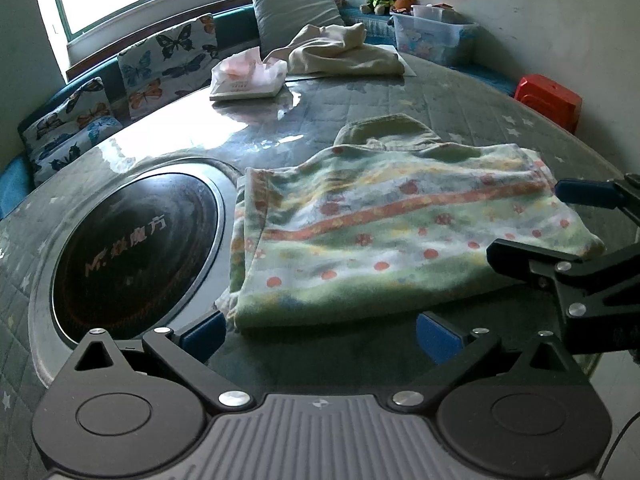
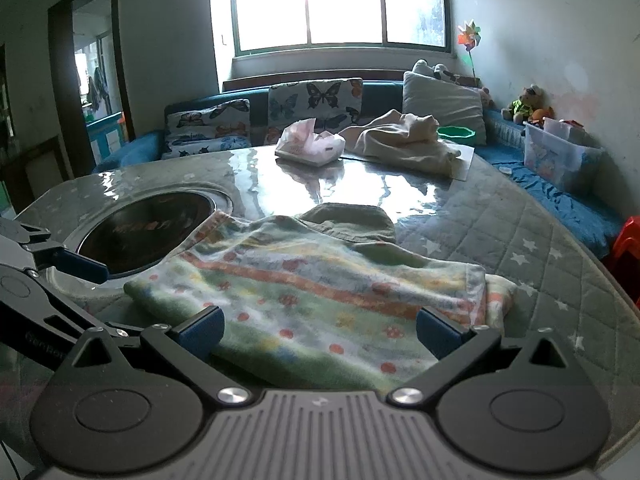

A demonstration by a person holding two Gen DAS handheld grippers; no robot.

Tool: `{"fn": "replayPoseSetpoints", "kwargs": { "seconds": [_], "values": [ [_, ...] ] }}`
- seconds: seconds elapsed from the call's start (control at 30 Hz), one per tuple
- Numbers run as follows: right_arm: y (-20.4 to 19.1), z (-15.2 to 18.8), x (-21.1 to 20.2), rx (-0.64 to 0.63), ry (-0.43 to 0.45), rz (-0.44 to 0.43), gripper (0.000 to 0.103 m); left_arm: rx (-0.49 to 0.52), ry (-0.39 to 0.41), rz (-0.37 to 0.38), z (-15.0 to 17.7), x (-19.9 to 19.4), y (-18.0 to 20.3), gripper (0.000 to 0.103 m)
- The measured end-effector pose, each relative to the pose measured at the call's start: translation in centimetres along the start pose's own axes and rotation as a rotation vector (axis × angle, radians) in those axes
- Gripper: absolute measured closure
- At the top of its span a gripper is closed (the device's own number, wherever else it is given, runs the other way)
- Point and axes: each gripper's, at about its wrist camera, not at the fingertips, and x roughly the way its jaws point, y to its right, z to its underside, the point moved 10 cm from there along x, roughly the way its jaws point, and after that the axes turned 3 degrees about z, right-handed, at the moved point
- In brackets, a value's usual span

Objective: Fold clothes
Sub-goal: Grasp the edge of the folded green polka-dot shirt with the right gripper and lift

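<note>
Left wrist view: round black cooktop (image 1: 136, 256) sunk into table (image 1: 460, 104) at left, printed characters on its glass. Just right of it, folded patterned garment (image 1: 400, 232), green and white with orange stripes and dots, lying flat on table, its left edge overlapping cooktop rim. Olive collar (image 1: 384, 130) poking out at garment's far edge. Left gripper (image 1: 320, 336) at near edge of garment, jaws spread wide, blue pads either side of the near hem, nothing gripped. Right gripper (image 1: 560, 220) entering from right edge, jaws apart around garment's right corner; contact with cloth unclear. Far side of table: tissue pack (image 1: 248, 76) at left, crumpled cream garment (image 1: 344, 52) to its right. Beyond table: butterfly cushions (image 1: 168, 60), clear storage box (image 1: 432, 36), red stool (image 1: 548, 100) at far right.

Right wrist view: left gripper (image 2: 52, 264) at left edge beside cooktop (image 2: 148, 228), pad near garment's left corner. Folded patterned garment (image 2: 320, 292) centre, spanning between the right gripper's (image 2: 320, 340) pads; jaws wide open, resting over the near hem, not clamped. Plush bear (image 2: 528, 104) on bench at far right.
</note>
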Motion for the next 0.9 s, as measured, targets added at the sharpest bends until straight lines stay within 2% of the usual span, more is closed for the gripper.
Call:
{"fn": "replayPoseSetpoints", "kwargs": {
  "seconds": [0.17, 0.23, 0.4, 0.63, 0.77, 0.9],
  "values": [
    [-0.2, 0.4, -0.2, 0.012, -0.028, -0.007, 0.000, 0.000, 0.004, 0.005, -1.4, 0.6, -0.5, 0.000],
    [0.8, -0.3, 1.8, 0.033, -0.073, -0.023, 0.000, 0.000, 0.006, 0.007, -1.9, 0.8, -0.8, 0.000],
    [2.3, -1.9, 3.8, 0.024, -0.060, -0.005, 0.002, -0.003, 0.016, 0.012, -3.5, 1.5, -1.5, 0.000],
    [4.7, -4.5, 7.9, 0.040, -0.089, 0.020, 0.012, -0.042, 0.054, 0.011, -7.2, 3.6, -4.1, 0.005],
    [5.7, -5.6, 10.6, 0.075, -0.123, 0.015, 0.018, -0.068, 0.044, 0.005, -8.4, 5.2, -5.6, 0.013],
    [5.9, -6.3, 13.2, 0.079, -0.160, 0.009, 0.020, -0.061, 0.031, 0.000, -9.2, 6.5, -6.1, 0.014]
  ]
}}
